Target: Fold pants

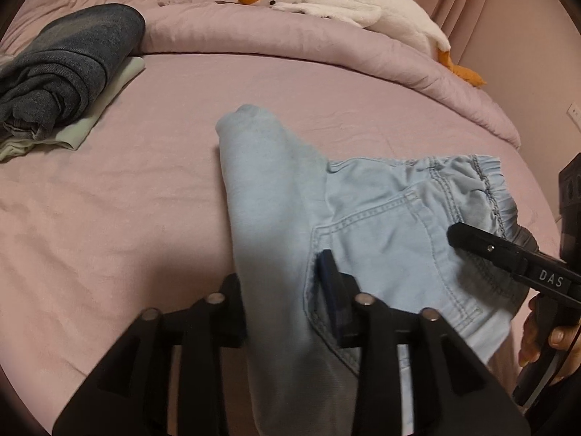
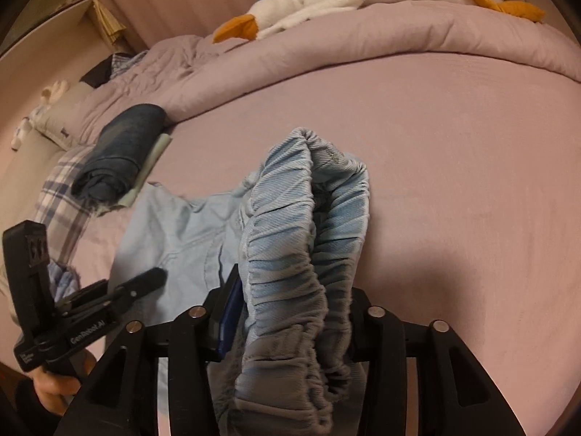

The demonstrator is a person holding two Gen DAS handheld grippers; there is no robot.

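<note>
Light blue pants (image 1: 381, 218) lie folded on the pink bed sheet (image 1: 127, 200), legs doubled to the left and the back pocket facing up. My left gripper (image 1: 287, 298) straddles the folded leg part near the pocket seam; its jaws stand apart with cloth between them and no clear squeeze, so it is open. My right gripper (image 2: 294, 309) is shut on the bunched elastic waistband (image 2: 283, 247), which arches up between its fingers. In the left wrist view one finger of the right gripper (image 1: 472, 241) rests on the waistband (image 1: 490, 189). A hand holds each gripper.
Folded dark blue jeans (image 1: 72, 69) sit on a pale green garment (image 1: 109, 101) at the far left. A rolled pink comforter (image 1: 290, 47) bears a white goose plush (image 1: 345, 3) along the back. A plaid cloth (image 2: 61, 196) lies at the bed's left side.
</note>
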